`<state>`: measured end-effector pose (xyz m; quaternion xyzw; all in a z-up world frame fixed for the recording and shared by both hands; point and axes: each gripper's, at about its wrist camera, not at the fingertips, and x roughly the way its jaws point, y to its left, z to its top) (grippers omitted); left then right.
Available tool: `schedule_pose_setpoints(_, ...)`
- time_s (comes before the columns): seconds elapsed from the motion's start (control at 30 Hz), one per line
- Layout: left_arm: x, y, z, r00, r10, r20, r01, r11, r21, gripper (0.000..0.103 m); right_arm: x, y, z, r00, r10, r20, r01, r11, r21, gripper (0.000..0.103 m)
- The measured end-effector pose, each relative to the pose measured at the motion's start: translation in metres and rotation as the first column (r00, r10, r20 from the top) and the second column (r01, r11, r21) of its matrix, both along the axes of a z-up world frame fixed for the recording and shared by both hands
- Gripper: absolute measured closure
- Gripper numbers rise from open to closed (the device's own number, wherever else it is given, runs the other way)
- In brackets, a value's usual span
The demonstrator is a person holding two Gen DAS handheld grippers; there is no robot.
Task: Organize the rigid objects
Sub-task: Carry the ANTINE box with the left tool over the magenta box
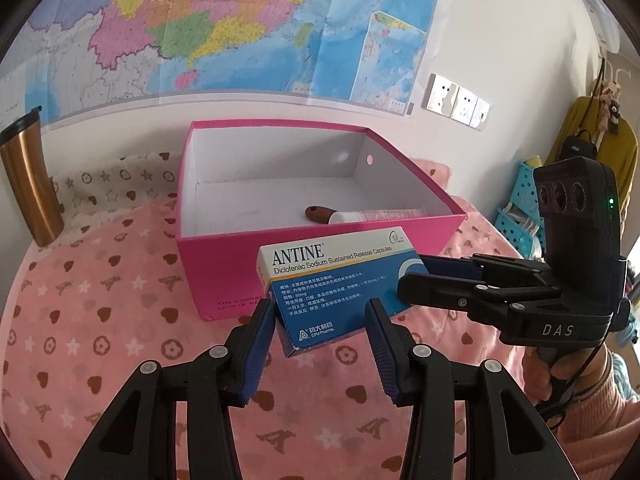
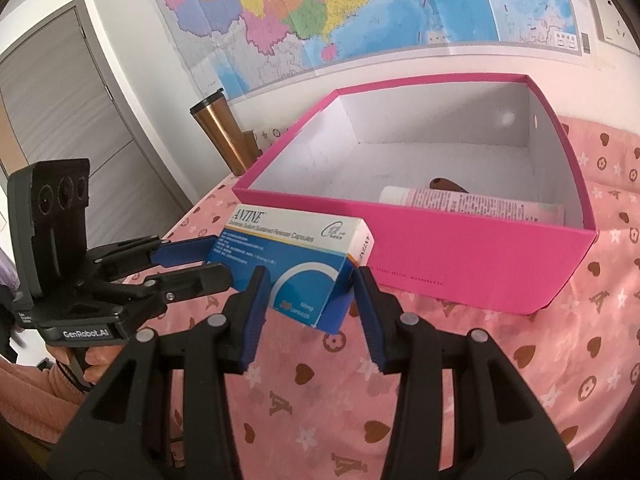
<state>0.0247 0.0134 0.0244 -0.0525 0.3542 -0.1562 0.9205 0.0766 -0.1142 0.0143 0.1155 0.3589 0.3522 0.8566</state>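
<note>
Pink cloth (image 1: 100, 320) printed with hearts and stars covers the surface, and a wall map (image 1: 200, 28) fills the top of both views. At the centre of the left wrist view stands a pink box (image 1: 224, 272), open-topped, with a tube (image 1: 372, 216) lying on its white floor.

Low in front of the box's near wall, the medicine carton (image 1: 340, 280) sits tilted, lifted off the cloth. Its long axis runs from lower left to upper right in the left wrist view.

The right gripper (image 2: 308, 296) is closed on the carton, one blue pad on each side of its end (the carton fills the gap in the right wrist view). The left gripper (image 1: 320, 320) stands wide: its left pad touches or nearly touches the carton's edge, while its right pad stands apart from it.

Judging by this, the right hand carries the carton, and the box opening lies just beyond and above it, toward the upper middle of the frame.
</note>
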Motion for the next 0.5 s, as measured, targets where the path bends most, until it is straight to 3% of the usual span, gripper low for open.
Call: schedule_pose_setpoints(0.5, 0.0044, 0.0028, 0.0078, 1.0, 0.004, 0.03, -0.005, 1.0, 0.011, 0.057, 0.0035, 0.0021, 0.0078, 1.0, -0.003, 0.024, 0.003, 1.0, -0.001, 0.056)
